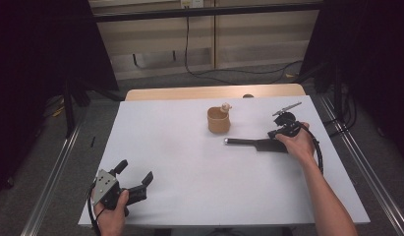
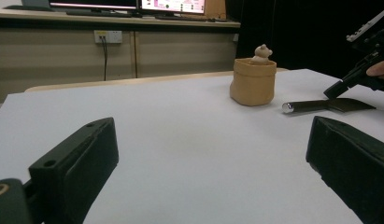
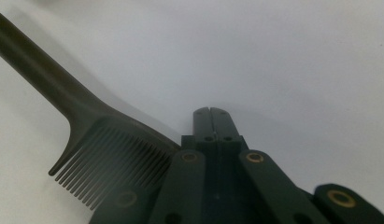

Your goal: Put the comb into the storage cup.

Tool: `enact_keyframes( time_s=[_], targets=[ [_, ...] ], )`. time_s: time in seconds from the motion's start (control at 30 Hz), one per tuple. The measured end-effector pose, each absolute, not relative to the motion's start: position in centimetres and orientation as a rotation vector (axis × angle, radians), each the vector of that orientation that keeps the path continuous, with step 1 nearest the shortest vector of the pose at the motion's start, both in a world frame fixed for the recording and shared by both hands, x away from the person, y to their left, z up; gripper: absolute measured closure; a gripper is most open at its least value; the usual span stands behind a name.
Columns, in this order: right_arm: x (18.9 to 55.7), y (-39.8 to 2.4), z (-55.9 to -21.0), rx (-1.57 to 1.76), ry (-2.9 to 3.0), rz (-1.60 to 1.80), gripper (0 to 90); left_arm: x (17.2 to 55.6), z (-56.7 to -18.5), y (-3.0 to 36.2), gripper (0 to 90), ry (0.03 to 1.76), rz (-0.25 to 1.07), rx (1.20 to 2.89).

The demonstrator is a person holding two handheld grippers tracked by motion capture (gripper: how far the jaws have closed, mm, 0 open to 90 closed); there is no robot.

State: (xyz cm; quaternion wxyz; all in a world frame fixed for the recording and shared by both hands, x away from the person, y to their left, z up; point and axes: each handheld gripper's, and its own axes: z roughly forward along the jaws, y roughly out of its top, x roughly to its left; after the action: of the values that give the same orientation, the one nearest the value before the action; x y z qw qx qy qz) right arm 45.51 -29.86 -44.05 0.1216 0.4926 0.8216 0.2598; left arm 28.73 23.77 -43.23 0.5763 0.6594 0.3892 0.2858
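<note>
A black comb (image 1: 253, 143) with a long thin handle lies flat on the white table (image 1: 189, 167), right of centre. My right gripper (image 1: 274, 137) rests at the comb's toothed end. In the right gripper view its jaws (image 3: 211, 112) are pressed together with nothing visible between the tips, and the comb (image 3: 87, 121) lies against their left side. A tan pouch-like cup (image 1: 218, 120) with a small bear figure (image 1: 225, 106) on its rim stands just behind the comb. My left gripper (image 1: 135, 172) sits open near the front left corner, nothing between its jaws.
From the left gripper view (image 2: 210, 135) the cup (image 2: 252, 81), the comb (image 2: 330, 105) and the right gripper (image 2: 362, 70) are far off to the right. A wooden strip (image 1: 214, 92) borders the table's far edge. Cables lie on the floor behind.
</note>
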Motion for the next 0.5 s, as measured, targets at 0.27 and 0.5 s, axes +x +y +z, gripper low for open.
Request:
enact_keyframes(
  time_s=[0.27, 0.5],
  targets=[
    [45.23, -29.87, -44.05, 1.437, 2.396, 0.754, 90.0, 28.74, -43.28, 23.67, 2.5, 0.908, 0.663, 1.542],
    [44.99, -30.03, -44.05, 1.432, 2.403, 0.763, 90.0, 28.78, -43.29, 23.72, 2.5, 0.910, 0.666, 1.544]
  ],
)
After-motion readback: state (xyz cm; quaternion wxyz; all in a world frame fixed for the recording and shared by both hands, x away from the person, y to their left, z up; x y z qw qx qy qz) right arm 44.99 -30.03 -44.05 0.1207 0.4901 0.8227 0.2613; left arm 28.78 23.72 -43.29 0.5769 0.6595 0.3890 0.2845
